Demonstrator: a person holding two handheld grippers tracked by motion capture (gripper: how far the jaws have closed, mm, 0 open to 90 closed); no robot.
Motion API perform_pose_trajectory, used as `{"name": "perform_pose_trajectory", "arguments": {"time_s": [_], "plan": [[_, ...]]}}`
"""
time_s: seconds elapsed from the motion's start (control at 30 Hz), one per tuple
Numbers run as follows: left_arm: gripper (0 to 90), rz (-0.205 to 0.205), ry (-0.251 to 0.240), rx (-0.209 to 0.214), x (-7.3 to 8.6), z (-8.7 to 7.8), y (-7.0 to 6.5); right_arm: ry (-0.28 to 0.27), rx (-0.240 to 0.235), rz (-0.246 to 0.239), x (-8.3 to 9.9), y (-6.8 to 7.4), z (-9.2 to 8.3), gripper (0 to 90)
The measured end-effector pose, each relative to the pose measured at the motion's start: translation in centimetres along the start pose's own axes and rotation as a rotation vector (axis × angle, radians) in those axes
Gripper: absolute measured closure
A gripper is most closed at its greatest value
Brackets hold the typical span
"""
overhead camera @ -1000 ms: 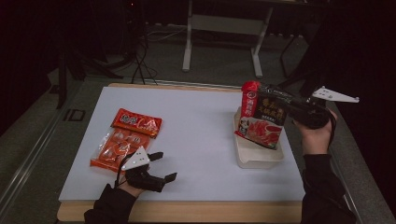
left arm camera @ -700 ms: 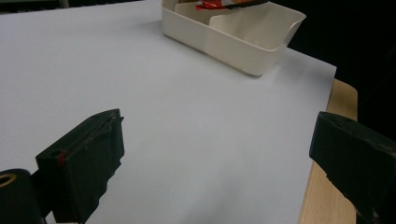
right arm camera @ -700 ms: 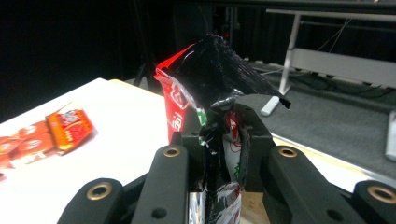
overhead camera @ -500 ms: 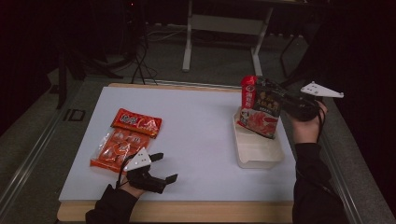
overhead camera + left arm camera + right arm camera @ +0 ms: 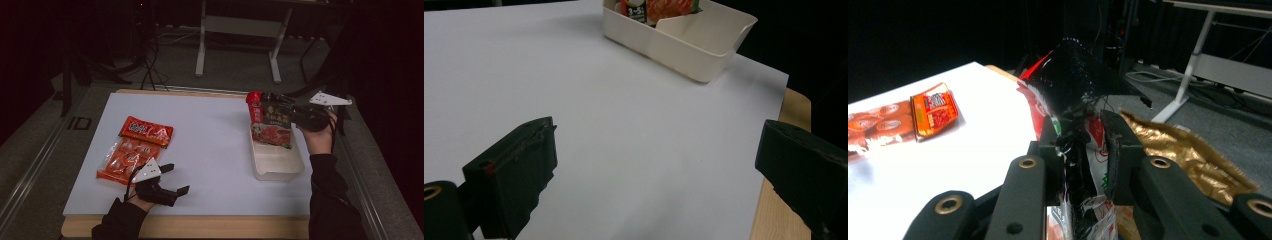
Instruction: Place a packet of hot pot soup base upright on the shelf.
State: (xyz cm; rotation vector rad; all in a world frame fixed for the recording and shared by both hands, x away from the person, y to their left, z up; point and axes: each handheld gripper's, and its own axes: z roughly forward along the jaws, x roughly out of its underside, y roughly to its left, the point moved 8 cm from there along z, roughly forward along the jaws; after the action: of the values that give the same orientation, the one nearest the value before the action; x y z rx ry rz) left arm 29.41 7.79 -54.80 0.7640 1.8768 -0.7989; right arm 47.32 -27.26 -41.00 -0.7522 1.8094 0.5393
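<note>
White sheet over wooden table, dark room, desk legs and cables behind. Right gripper pinching dark seasoning packet at its top edge between both jaws, jaws just easing apart slightly; packet upright, lower end inside cream bin. Left gripper near front edge, jaws spread wide, nothing between. Two red packets just beside it.
</note>
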Motion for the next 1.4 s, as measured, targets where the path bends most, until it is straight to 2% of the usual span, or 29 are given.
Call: {"name": "perform_pose_trajectory", "arguments": {"time_s": [0.13, 0.17, 0.2, 0.4, 0.5, 0.57, 0.6, 0.63, 0.7, 0.8, 0.9, 0.97, 1.1, 1.2, 1.27, 1.4], "plan": [[3.7, -0.002, -0.001, -0.002, 0.0, 0.0, 0.1, 0.01, -0.007, 0.019, 0.7, 0.1, 0.3, 72.7], [3.7, -0.002, -0.001, -0.002, 0.0, 0.0, 0.1, 0.008, -0.01, 0.037, 0.9, 0.1, 0.4, 72.7], [3.7, -0.008, 0.002, -0.002, 0.2, 0.0, 0.1, -0.011, -0.005, 0.06, 1.2, -0.1, 0.3, 72.2], [3.8, -0.008, 0.009, 0.0, 0.3, 0.1, 0.1, -0.045, 0.014, 0.099, 1.8, -0.7, 0.0, 71.2], [3.8, -0.006, 0.011, 0.001, 0.3, 0.1, 0.1, -0.003, 0.032, 0.115, 2.8, -1.1, 0.0, 69.7], [3.8, -0.008, 0.01, 0.002, 0.3, 0.1, 0.1, 0.001, 0.033, 0.121, 3.3, -1.2, 0.1, 68.3], [3.8, -0.007, 0.014, 0.0, 0.3, 0.1, 0.1, -0.017, 0.038, 0.149, 3.7, -1.3, -0.2, 61.8], [3.7, -0.01, 0.014, 0.0, 0.3, 0.2, 0.1, -0.012, 0.054, 0.163, 3.8, -1.4, -0.4, 60.3], [3.8, -0.011, 0.018, -0.002, 0.4, 0.2, 0.1, -0.006, 0.055, 0.17, 3.7, -1.3, -0.7, 57.8], [3.8, -0.011, 0.018, 0.003, 0.4, 0.3, 0.1, 0.0, 0.071, 0.144, 3.3, -0.9, -1.3, 51.5], [3.8, -0.018, 0.015, 0.005, 0.4, 0.3, 0.1, -0.055, 0.051, 0.166, 2.3, -0.4, -2.2, 47.9], [3.8, -0.02, 0.015, 0.002, 0.3, 0.3, 0.2, -0.085, 0.029, 0.203, 1.8, 0.0, -2.8, 45.0], [3.9, 0.012, 0.022, -0.015, 0.3, 0.3, 0.1, -0.089, 0.073, 0.157, 1.0, 0.6, -3.9, 38.7], [4.6, 0.041, 0.014, -0.016, 0.2, 0.4, 0.0, -0.101, 0.08, 0.128, 0.4, 1.3, -4.6, 32.4], [5.4, 0.053, 0.011, -0.01, 0.2, 0.4, -0.2, -0.102, 0.076, 0.127, 0.3, 1.6, -4.9, 29.3], [5.4, 0.024, 0.014, 0.023, 0.2, 0.4, -0.6, -0.121, 0.093, 0.112, 0.1, 2.3, -5.6, 22.5]]}}
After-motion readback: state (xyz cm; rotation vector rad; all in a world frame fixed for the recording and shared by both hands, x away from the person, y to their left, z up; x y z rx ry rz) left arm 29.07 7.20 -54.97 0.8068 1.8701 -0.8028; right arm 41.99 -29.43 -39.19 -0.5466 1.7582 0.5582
